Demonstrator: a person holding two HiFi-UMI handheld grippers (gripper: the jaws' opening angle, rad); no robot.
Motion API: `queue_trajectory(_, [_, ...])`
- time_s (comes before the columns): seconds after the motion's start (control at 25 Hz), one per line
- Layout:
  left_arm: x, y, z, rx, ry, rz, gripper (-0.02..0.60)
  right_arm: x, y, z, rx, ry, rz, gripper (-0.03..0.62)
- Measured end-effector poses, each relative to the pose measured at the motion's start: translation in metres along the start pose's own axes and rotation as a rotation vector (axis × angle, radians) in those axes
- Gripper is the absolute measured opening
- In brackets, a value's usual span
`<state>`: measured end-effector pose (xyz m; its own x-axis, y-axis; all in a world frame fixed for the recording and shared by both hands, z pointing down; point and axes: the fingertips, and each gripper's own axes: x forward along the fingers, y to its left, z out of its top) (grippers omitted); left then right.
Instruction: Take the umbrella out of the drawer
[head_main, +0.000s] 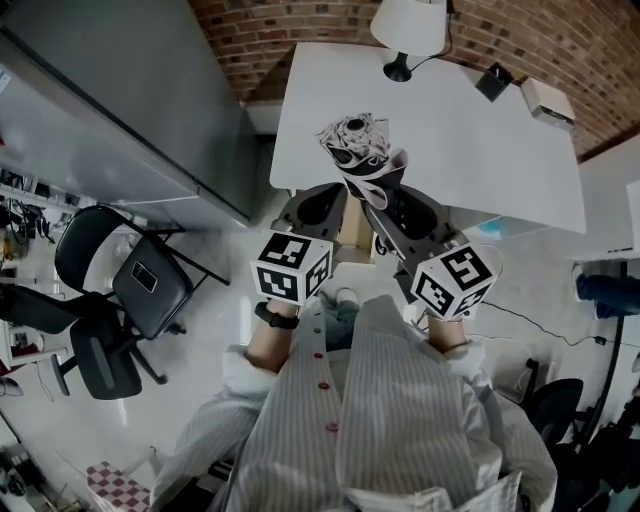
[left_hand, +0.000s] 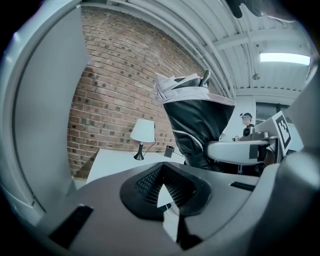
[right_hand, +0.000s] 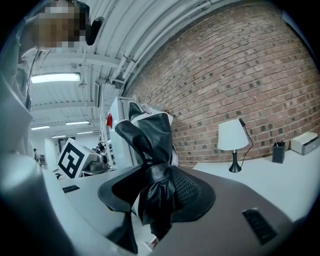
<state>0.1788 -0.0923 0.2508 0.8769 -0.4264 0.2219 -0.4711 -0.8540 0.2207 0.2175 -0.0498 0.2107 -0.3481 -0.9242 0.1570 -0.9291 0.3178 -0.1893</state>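
Observation:
The folded black-and-white umbrella (head_main: 360, 150) stands nearly upright in front of the person, over the near edge of the white table (head_main: 480, 130). My right gripper (head_main: 385, 205) is shut on its lower, strapped part. In the right gripper view the black fabric (right_hand: 150, 140) is pinched between the pads and rises above the right gripper (right_hand: 155, 195). My left gripper (head_main: 322, 205) hangs just left of the umbrella, apart from it. In the left gripper view the left gripper (left_hand: 165, 192) shows a narrow gap with nothing in it, and the umbrella (left_hand: 197, 125) stands to its right.
A white lamp (head_main: 405, 30), a small black holder (head_main: 493, 80) and a white box (head_main: 545, 100) stand at the table's far side by the brick wall. A grey cabinet (head_main: 130, 110) is at the left, with black office chairs (head_main: 130, 290) below it.

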Motion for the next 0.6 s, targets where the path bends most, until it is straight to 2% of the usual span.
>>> queue_trajectory(0.6, [-0.01, -0.0067, 0.0068, 0.01, -0.023, -0.004, 0.009, -0.0059, 0.0064, 0.0025, 0.02, -0.018, -0.001, 0.193])
